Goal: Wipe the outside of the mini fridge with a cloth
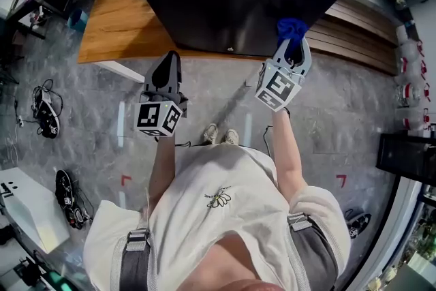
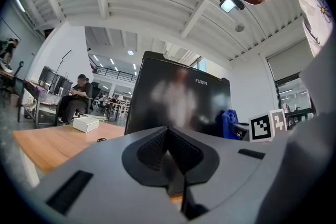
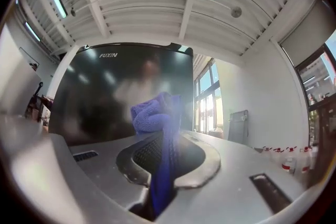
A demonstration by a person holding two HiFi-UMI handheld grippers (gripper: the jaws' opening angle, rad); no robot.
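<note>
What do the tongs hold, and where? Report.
Right tongs pinch the blue cloth by a fold, its wad bulging beyond them. Left tongs: shut, empty.

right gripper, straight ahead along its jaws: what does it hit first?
Most likely the mini fridge, on its dark front. The right gripper is shut on the blue cloth, which sticks out past the jaws, so the cloth would touch first. Whether there is any gap now is unclear.

Wooden tabletop (image 1: 119, 24), small white box (image 2: 85, 124), seated person (image 2: 77, 94), tangled cables (image 1: 46, 111) on grey floor (image 1: 340, 126)
</note>
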